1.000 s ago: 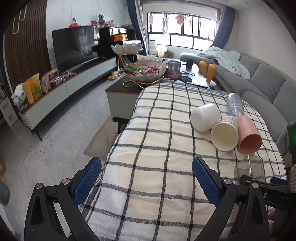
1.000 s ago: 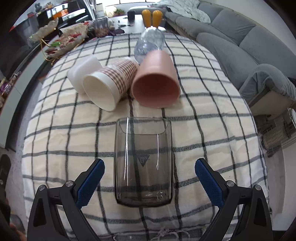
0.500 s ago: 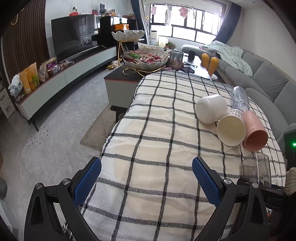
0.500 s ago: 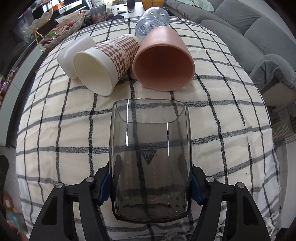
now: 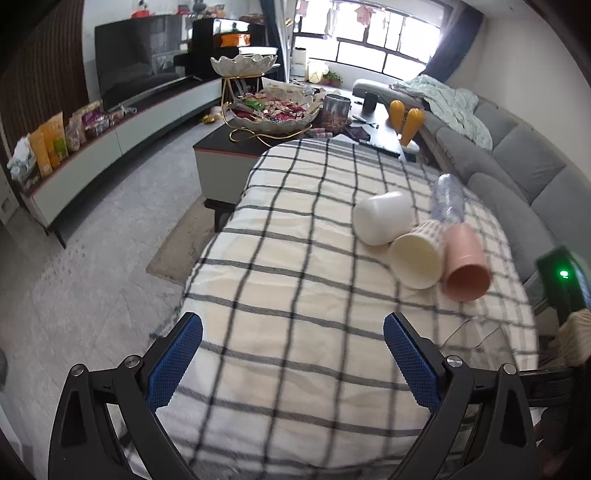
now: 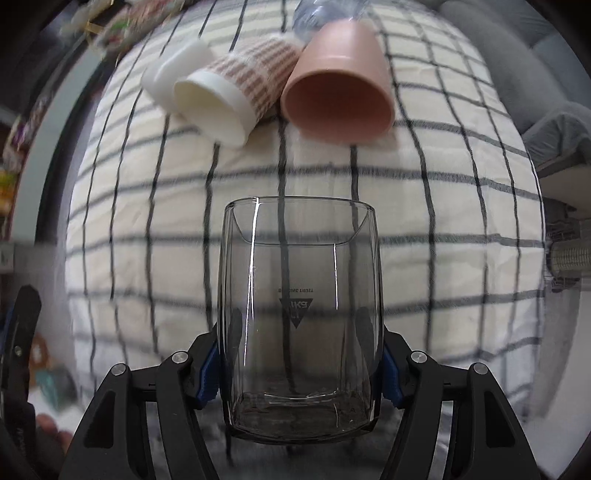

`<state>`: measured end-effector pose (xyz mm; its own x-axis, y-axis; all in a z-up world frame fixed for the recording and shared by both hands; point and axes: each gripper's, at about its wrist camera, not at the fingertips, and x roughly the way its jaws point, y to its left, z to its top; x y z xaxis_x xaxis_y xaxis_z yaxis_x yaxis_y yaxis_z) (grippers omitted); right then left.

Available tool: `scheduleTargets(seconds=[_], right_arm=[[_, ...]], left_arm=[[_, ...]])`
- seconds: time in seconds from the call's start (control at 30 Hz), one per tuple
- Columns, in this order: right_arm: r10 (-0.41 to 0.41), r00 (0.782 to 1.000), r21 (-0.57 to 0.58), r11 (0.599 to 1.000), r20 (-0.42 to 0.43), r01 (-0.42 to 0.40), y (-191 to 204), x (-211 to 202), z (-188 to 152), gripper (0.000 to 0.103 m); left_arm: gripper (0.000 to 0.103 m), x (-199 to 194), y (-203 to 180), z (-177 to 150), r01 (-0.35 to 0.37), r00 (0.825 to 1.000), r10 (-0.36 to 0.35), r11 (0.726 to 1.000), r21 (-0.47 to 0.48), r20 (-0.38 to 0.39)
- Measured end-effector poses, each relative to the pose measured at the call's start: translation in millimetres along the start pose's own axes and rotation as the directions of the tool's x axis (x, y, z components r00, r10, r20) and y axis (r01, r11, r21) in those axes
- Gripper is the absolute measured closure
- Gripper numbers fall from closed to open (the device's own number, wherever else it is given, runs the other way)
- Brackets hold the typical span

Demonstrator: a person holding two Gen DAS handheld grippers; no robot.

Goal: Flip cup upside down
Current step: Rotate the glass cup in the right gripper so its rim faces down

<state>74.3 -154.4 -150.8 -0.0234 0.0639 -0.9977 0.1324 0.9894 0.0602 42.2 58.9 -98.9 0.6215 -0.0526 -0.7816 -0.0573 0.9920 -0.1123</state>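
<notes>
My right gripper point(image 6: 299, 354) is shut on a clear glass cup point(image 6: 299, 314) and holds it lifted above the checked tablecloth point(image 6: 147, 229), mouth pointing away from me. The blue pads press its two sides near the base. My left gripper point(image 5: 291, 365) is open and empty over the near left part of the cloth point(image 5: 280, 295). The glass cup does not show in the left wrist view.
A pink cup point(image 6: 340, 92), a houndstooth paper cup point(image 6: 229, 96), a white cup point(image 6: 173, 70) and a clear bottle point(image 6: 321, 14) lie on their sides at the far end. A grey sofa point(image 5: 524, 184) is on the right, a coffee table point(image 5: 280, 136) beyond.
My right gripper closed on the glass cup and raised it off the cloth. My left gripper drifted slightly and stayed open.
</notes>
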Motion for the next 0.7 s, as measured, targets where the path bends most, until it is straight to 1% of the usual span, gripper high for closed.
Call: scheduleTargets(seconds=[0.07,0.1,0.13,0.17,0.23,0.27,0.3,0.33,0.37,0.4,0.53,0.63,0.7], right_arm=[[-0.036,0.997,-0.074,0.997,-0.071,0.030,5.8,-9.1,5.1,0.036],[-0.047,0.990,-0.104,0.994,-0.136,0.033,8.7,-11.4,8.8,0.036],[-0.051,0.984,-0.110,0.993,-0.170,0.033,9.3,-11.9,10.9,0.036],[-0.061,0.973,-0.118,0.992,-0.225,0.035,10.2,-11.9,14.7,0.036],[-0.066,0.949,-0.133,0.991,-0.308,0.026,12.6,-8.6,21.1,0.036],[-0.068,0.928,-0.136,0.991,-0.365,0.018,11.9,-4.4,25.1,0.036],[-0.068,0.913,-0.137,0.990,-0.403,0.013,10.2,-2.4,26.8,0.036],[-0.066,0.888,-0.138,0.990,-0.455,0.002,9.8,3.0,30.1,0.036],[-0.067,0.873,-0.140,0.990,-0.483,-0.001,9.8,7.1,33.5,0.036],[-0.071,0.847,-0.140,0.990,-0.526,-0.004,8.6,13.2,37.1,0.036],[-0.086,0.774,-0.145,0.989,-0.627,-0.007,1.3,32.2,43.4,0.036],[-0.091,0.731,-0.146,0.989,-0.677,-0.011,-0.4,46.7,50.1,0.036],[-0.089,0.709,-0.143,0.990,-0.700,-0.017,-0.9,56.5,54.5,0.036]], left_arm=[[0.003,-10.3,-5.5,2.1,0.023,1.000,-0.023,0.999,-0.032,0.005],[0.003,-15.5,-9.2,3.4,0.040,0.999,-0.040,0.998,-0.039,0.011],[0.003,-20.7,-13.4,5.4,0.053,0.998,-0.052,0.998,-0.042,0.021],[0.002,-24.8,-16.5,7.8,0.060,0.998,-0.059,0.997,-0.046,0.034],[0.000,-28.4,-19.6,12.4,0.072,0.996,-0.069,0.996,-0.059,0.052],[0.000,-29.5,-19.7,15.3,0.076,0.996,-0.072,0.995,-0.070,0.061],[0.000,-29.3,-20.0,18.9,0.078,0.995,-0.073,0.994,-0.081,0.069],[0.000,-28.3,-19.1,21.7,0.077,0.995,-0.070,0.993,-0.090,0.074],[0.000,-27.0,-19.0,24.8,0.075,0.995,-0.067,0.992,-0.099,0.077],[0.000,-24.5,-19.2,28.0,0.072,0.995,-0.063,0.991,-0.109,0.078],[0.000,-8.7,-24.0,40.9,0.045,0.997,-0.036,0.992,-0.120,0.071],[0.000,5.0,-27.1,48.8,0.025,0.998,-0.018,0.992,-0.124,0.063],[0.000,15.2,-28.6,54.0,0.014,0.999,-0.008,0.993,-0.120,0.052]])
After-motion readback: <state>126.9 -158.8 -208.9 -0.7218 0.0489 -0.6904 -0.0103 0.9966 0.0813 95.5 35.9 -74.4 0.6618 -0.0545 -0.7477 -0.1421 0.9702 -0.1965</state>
